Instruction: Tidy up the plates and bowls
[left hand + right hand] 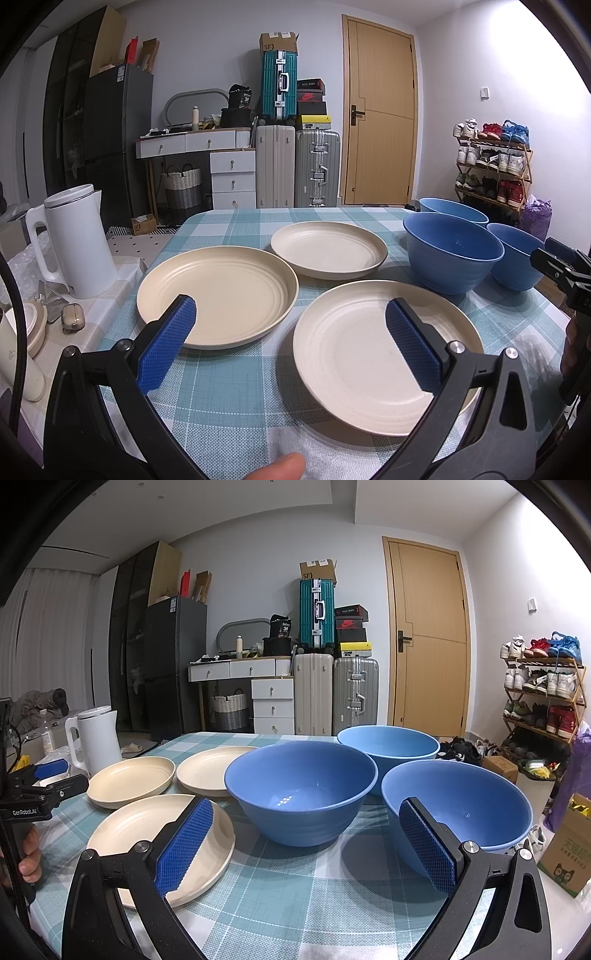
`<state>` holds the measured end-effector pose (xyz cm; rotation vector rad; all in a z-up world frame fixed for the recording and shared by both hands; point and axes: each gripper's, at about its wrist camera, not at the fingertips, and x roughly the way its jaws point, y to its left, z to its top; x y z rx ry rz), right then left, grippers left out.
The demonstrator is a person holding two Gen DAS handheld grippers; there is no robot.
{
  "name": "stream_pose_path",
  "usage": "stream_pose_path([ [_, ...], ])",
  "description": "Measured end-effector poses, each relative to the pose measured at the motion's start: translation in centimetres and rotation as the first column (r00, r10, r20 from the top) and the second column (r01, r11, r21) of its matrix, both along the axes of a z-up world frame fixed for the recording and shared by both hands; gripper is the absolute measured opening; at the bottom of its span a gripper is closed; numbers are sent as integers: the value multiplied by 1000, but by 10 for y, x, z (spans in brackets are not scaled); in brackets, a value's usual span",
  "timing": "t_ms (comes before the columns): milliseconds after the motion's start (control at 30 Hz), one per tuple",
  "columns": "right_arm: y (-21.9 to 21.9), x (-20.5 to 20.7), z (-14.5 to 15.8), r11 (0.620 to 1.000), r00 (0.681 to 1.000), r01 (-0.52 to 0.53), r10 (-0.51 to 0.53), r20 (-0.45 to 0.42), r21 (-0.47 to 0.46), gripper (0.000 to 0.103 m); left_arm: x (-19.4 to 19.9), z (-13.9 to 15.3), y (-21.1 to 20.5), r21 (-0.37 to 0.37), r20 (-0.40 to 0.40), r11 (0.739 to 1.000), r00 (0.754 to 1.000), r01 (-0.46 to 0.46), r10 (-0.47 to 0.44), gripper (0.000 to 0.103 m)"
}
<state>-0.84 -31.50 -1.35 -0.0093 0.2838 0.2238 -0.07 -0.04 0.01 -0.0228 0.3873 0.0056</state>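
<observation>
Bright, even indoor light, soft shadows, sharp focus, strong fisheye edge-warping.

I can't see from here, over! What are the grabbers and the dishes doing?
Left gripper open, empty; right gripper open, empty. Three cream plates and three blue bowls separate on table, none stacked. Nothing in the way.

Bare tablecloth (236, 398) lay open ahead of the left gripper (290, 319), plates (218, 295) at 10 and 2 o'clock. For the right gripper (306, 821), bowls (301, 794) blocked 12 and 2 o'clock.
</observation>
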Motion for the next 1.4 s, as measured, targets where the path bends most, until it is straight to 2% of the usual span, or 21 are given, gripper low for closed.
stream_pose_path([
  [567,1,0,0,1000,1000,3,-3,-4,-2,103,-3,4,0,1,-2,1000,1000,2,-2,103],
  [800,-6,10,-7,1000,998,18,-17,-53,12,103,2,2,-2,-10,-20,1000,1000,-7,7,103],
  [1033,-7,19,-4,999,995,41,-40,-88,8,103,14,-4,15,-43,-90,998,995,-44,40,103],
  [1200,1,26,3,1000,990,13,-11,-142,14,103,25,-3,34,-50,-174,995,982,-82,72,103],
  [1400,21,34,14,999,981,-28,31,-192,19,103,30,4,68,-88,-219,985,968,-147,124,103],
])
